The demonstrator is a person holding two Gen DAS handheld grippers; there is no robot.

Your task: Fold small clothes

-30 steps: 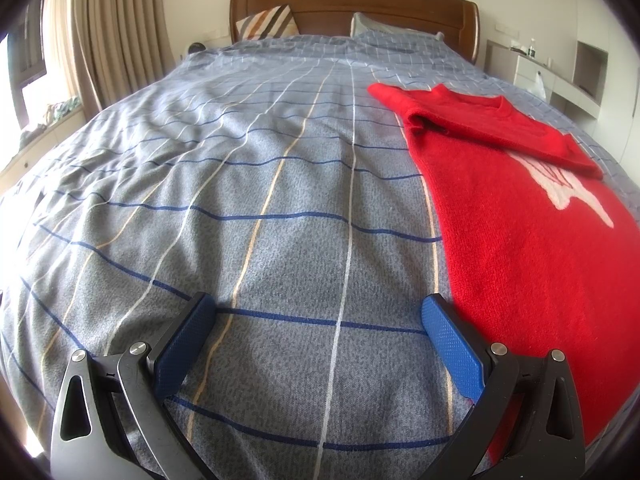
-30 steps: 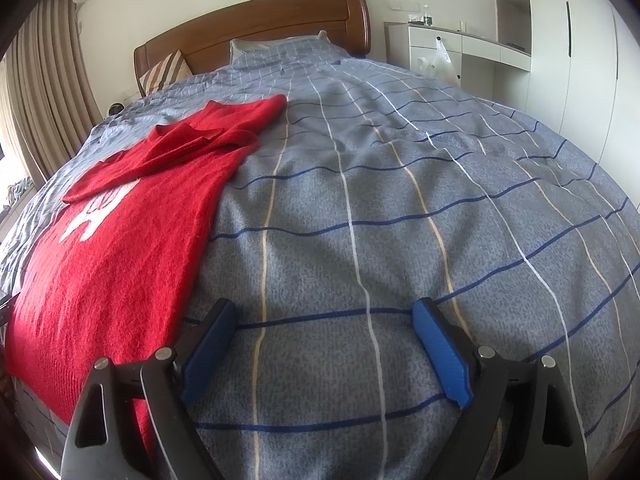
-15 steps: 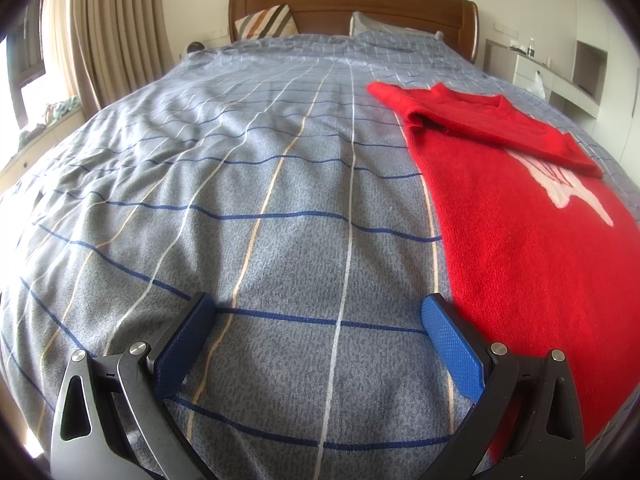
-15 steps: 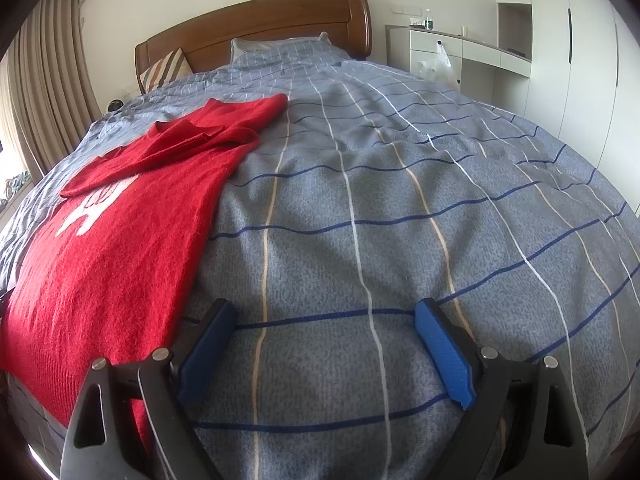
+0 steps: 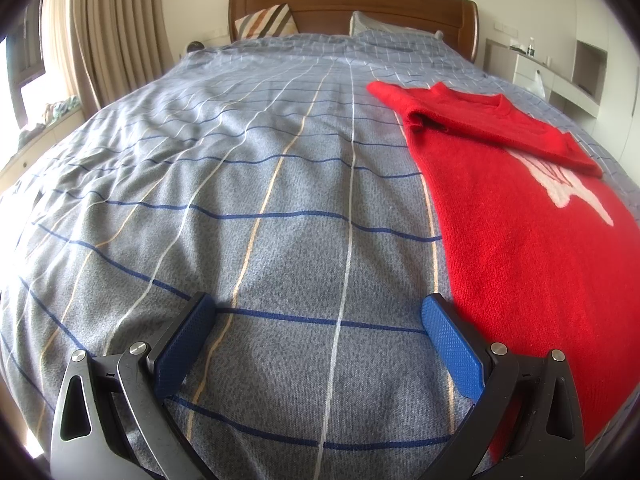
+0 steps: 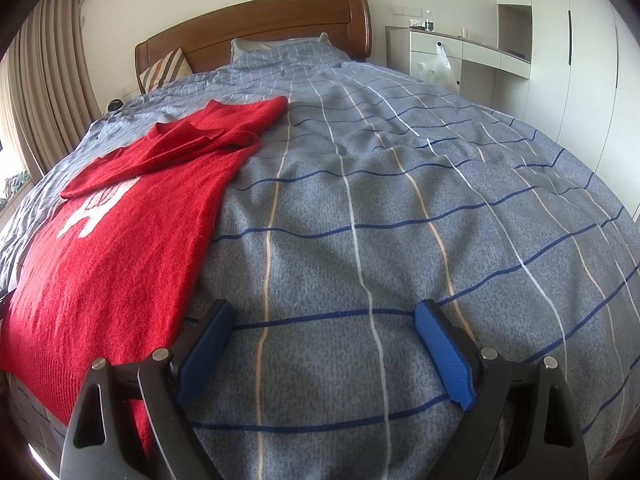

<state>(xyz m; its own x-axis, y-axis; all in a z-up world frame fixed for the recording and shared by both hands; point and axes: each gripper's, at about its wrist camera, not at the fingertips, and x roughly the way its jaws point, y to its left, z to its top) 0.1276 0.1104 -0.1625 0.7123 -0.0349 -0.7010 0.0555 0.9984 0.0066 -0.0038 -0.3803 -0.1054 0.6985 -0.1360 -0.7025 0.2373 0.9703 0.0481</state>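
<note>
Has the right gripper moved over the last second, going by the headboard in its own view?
Yes, slightly. The right gripper has turned or drifted right: the wooden headboard and red sweater sit a little further left and lower in its view.

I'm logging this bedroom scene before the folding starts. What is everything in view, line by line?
red sweater: 1, red with a white motif, flat on the bed, sleeves folded across the chest.
bedspread: 1, grey-blue with blue, white and tan lines, covers the bed.
headboard: 1, brown wood, far end of the bed.
striped cushion: 1, brown and white stripes, against the headboard.
pillow: 1, checked grey-blue, beside the cushion.
curtains: beige, by the window.
white cabinet: 1, beside the bed, plastic bag hanging on it.
left gripper: black with blue pads, open, above the bedspread beside the sweater's hem.
right gripper: same, open, empty.
</note>
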